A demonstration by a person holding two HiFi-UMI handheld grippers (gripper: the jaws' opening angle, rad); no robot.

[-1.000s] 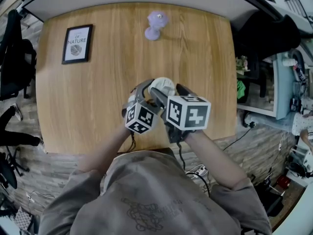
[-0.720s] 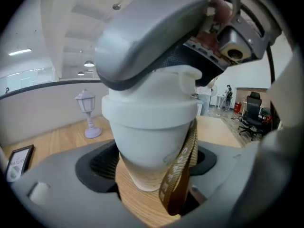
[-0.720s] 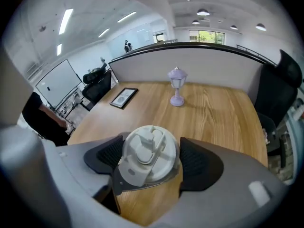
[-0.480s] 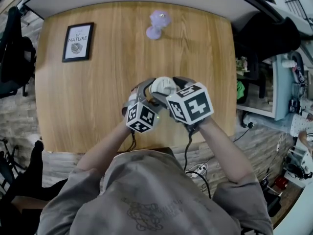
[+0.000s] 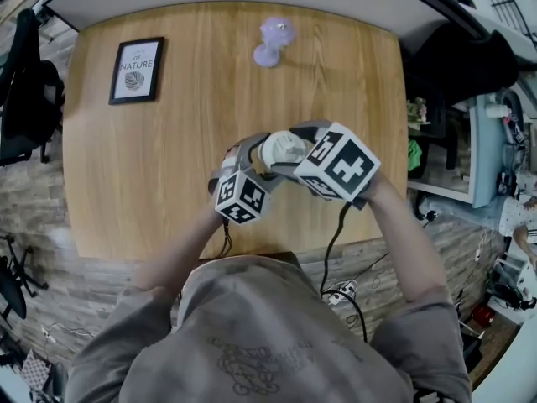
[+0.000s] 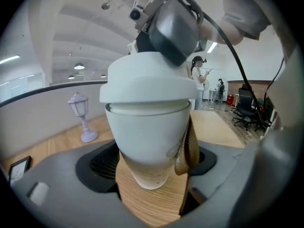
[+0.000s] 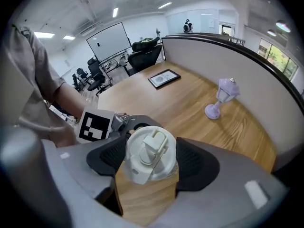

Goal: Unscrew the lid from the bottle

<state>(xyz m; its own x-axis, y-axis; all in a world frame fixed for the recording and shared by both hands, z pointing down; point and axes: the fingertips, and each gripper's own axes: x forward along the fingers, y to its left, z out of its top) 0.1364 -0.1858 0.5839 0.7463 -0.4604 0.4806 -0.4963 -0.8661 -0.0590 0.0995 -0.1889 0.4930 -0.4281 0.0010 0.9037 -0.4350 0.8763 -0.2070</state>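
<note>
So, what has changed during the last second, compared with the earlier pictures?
The right gripper rolled, its marker cube swinging up and right in the head view, and its jaws have just been closing onto the lid between them. The left gripper stays clamped on the bottle; the lamp and picture frame have not moved.

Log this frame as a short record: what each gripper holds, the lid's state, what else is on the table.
left gripper: shut on the bottle, round its body
right gripper: over the top, jaws just closed in onto the lid
lid: seated on the bottle, not off yet
table: wooden
other things: purple lamp and framed picture at the far side
</note>
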